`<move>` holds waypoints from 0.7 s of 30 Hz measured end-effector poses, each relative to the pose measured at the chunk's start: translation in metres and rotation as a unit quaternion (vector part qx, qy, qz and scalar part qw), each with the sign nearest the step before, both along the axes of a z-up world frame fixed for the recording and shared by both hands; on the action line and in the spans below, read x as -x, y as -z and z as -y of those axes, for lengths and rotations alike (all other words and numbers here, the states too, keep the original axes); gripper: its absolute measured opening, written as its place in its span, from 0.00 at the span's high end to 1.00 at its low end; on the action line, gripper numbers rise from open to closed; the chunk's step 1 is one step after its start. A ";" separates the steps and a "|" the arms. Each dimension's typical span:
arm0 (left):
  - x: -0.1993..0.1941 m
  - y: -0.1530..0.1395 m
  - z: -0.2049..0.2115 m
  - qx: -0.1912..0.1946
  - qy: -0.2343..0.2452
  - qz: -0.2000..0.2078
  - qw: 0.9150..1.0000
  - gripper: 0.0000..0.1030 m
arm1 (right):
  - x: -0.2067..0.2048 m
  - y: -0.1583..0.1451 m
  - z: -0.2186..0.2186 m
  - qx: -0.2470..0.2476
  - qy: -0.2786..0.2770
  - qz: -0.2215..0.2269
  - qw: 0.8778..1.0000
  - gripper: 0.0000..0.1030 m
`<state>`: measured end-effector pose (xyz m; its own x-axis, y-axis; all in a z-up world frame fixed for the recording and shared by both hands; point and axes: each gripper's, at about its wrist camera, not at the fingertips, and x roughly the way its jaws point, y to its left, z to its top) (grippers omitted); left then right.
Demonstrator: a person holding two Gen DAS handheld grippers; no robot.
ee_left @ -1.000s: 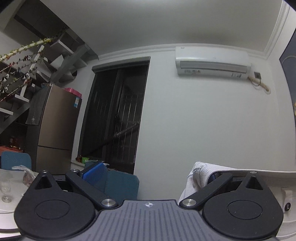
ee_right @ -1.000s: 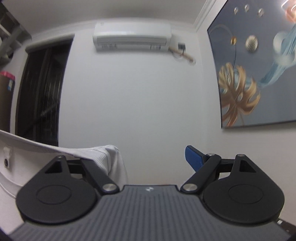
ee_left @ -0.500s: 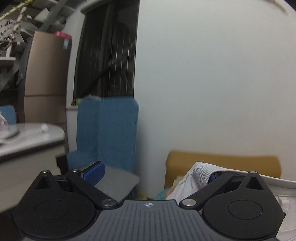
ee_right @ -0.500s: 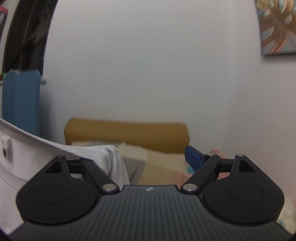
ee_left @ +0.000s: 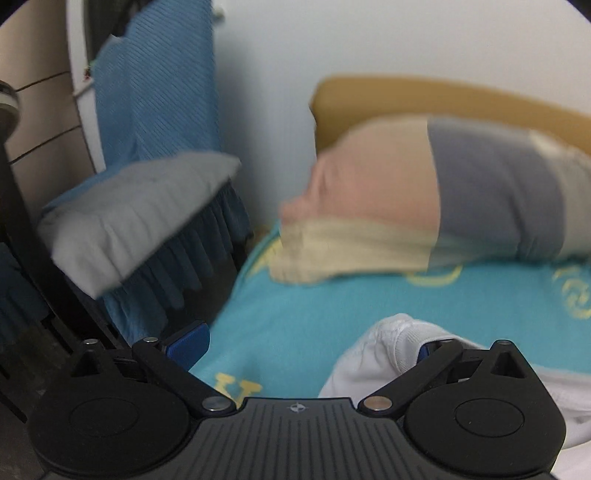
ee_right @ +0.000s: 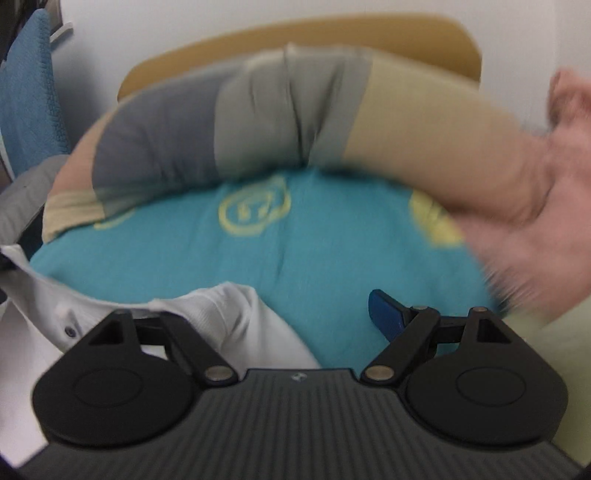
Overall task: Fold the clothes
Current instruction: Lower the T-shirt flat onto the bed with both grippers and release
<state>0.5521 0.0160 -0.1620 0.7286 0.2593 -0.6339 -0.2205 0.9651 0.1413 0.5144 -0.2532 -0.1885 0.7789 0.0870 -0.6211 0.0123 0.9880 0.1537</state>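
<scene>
**White garment stretched between two grippers above a teal blanket**

The left gripper (ee_left: 306, 341) has its jaws standing wide apart. Its left blue finger pad (ee_left: 188, 341) is bare, while the white garment (ee_left: 388, 354) bunches around its right finger, hiding that pad almost fully. Whether the cloth is truly pinched or only draped over that one finger cannot be told from this view.

The right gripper (ee_right: 310, 314) is likewise spread wide. Its right blue finger (ee_right: 384, 314) is free of cloth, and the white garment (ee_right: 229, 314) wraps its left finger; a small dark button (ee_right: 68, 331) shows on the fabric near the left edge of that view. Again the hold itself is hidden.

The landmark is the teal blanket (ee_left: 332, 302) with yellow emblems, spread over a bed. The garment hangs just above the blanket's near edge, between the two grippers. At the blanket's far side lies a long pillow (ee_right: 280, 122) banded in grey, beige and pale peach, blurred by motion, and behind that pillow stands a mustard-yellow headboard (ee_right: 332, 33). To the left of the blanket, a blue chair (ee_left: 155, 92) carries a grey cushion (ee_left: 136, 214). At the blanket's right side, a pink fuzzy cloth (ee_right: 535, 206) lies partly over the emblems, heavily blurred.
</scene>
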 end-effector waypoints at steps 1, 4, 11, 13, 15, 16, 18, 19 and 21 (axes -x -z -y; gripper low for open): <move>-0.005 0.005 -0.002 0.001 0.002 -0.008 1.000 0.01 | 0.000 -0.001 0.001 0.000 -0.004 0.004 1.000 0.16; -0.018 0.016 -0.006 0.003 0.008 -0.031 0.999 0.01 | -0.001 -0.004 0.003 0.000 -0.017 0.015 1.000 0.13; -0.033 -0.019 -0.022 0.053 0.084 -0.123 0.987 0.00 | -0.031 -0.017 0.007 0.005 -0.081 -0.074 0.994 0.13; -0.031 -0.032 -0.022 0.040 0.114 -0.122 0.985 0.00 | -0.038 -0.029 0.008 -0.016 -0.113 -0.113 0.987 0.15; -0.026 -0.044 -0.019 0.033 0.139 -0.120 0.982 0.00 | -0.031 -0.041 0.006 -0.020 -0.118 -0.106 0.987 0.15; -0.021 -0.049 -0.019 0.036 0.143 -0.112 0.983 0.00 | -0.025 -0.047 0.005 -0.019 -0.114 -0.096 0.989 0.15; -0.009 -0.058 -0.020 0.041 0.148 -0.089 0.984 0.00 | -0.013 -0.057 0.002 -0.018 -0.106 -0.077 0.991 0.15; -0.003 -0.063 -0.020 0.044 0.150 -0.077 0.985 0.00 | -0.007 -0.062 0.000 -0.017 -0.102 -0.068 0.992 0.15; 0.013 -0.069 -0.021 0.048 0.151 -0.058 0.986 0.00 | 0.005 -0.073 -0.003 -0.015 -0.094 -0.049 0.994 0.15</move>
